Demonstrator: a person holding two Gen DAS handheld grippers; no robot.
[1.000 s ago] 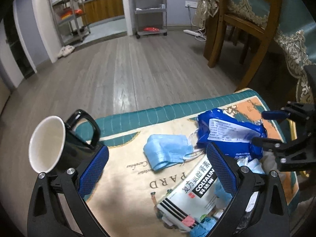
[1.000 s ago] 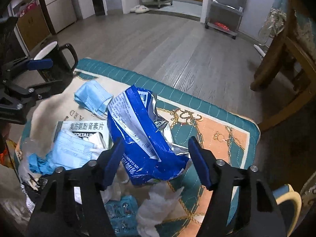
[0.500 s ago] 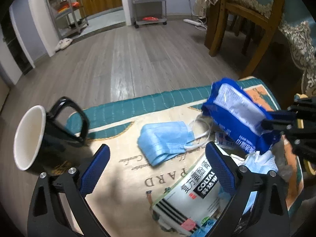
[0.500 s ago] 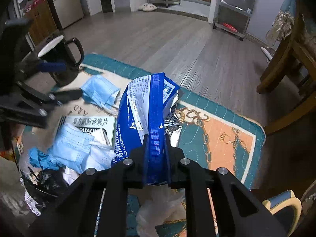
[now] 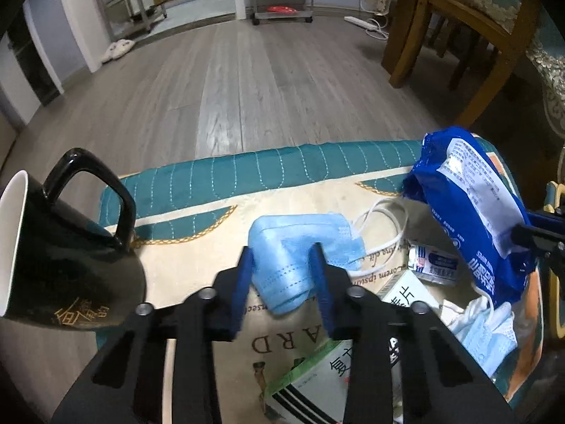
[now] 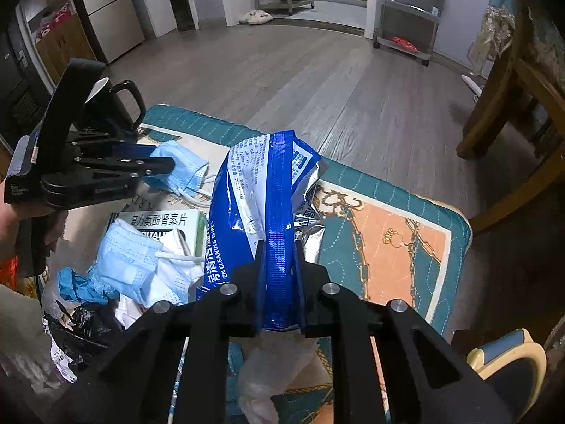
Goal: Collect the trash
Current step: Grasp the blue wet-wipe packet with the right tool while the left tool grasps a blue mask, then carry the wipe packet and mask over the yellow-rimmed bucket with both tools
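A light blue face mask (image 5: 300,229) lies on the patterned tablecloth (image 5: 197,258). My left gripper (image 5: 280,251) straddles it, its jaws closing with the blue pads pressing the mask's sides; in the right wrist view the left gripper (image 6: 166,166) sits at that mask (image 6: 183,162). Lifted upright over the cloth is a crumpled blue wipes pack (image 6: 261,183), pinched along its blue seam by my right gripper (image 6: 279,243). In the left wrist view the pack (image 5: 473,205) stands at the right.
A black mug (image 5: 63,258) stands at the cloth's left corner. A green-white medicine box (image 6: 159,219), another mask (image 6: 130,258), a small packet (image 5: 434,265) and a black bag (image 6: 81,321) crowd the near side. Wooden chair legs (image 5: 476,35) stand beyond the right edge.
The left gripper came down and forward over the face mask and its wide jaws closed onto it. The right gripper shut on the wipes pack and stood it upright.
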